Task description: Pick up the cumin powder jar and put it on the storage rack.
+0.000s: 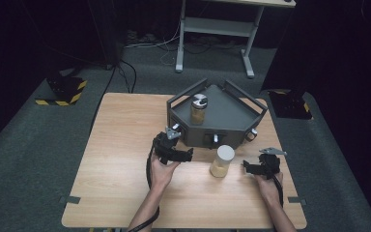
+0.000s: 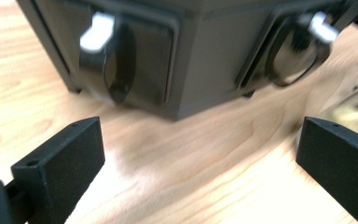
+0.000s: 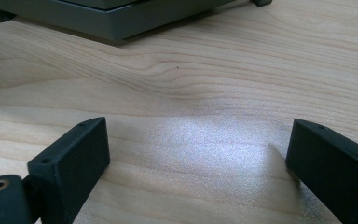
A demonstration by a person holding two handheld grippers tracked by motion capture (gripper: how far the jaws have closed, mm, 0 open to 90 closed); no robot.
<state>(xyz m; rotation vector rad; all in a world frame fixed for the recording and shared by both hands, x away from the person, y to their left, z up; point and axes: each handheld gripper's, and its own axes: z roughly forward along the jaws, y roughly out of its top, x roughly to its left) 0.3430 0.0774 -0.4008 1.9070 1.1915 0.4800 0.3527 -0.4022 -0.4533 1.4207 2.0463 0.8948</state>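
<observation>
Wooden table (image 1: 121, 159) | left gripper (image 1: 186, 155) low, jaws apart | right gripper (image 1: 249, 167) level, jaws apart

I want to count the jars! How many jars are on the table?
2. One jar with a shiny metal lid stands on the dark grey tray. The other jar, with a white lid, stands on the wooden table just in front of the tray.

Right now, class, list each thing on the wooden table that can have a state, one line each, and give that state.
Grey angular tray: resting on the table, holding one jar.
Silver-lidded glass jar: upright in the tray, lid on.
White-capped jar of tan contents: upright on the table, capped, ungripped.
Left claw: open, empty, facing the tray's front.
Right claw: open, empty, above bare wood.
</observation>
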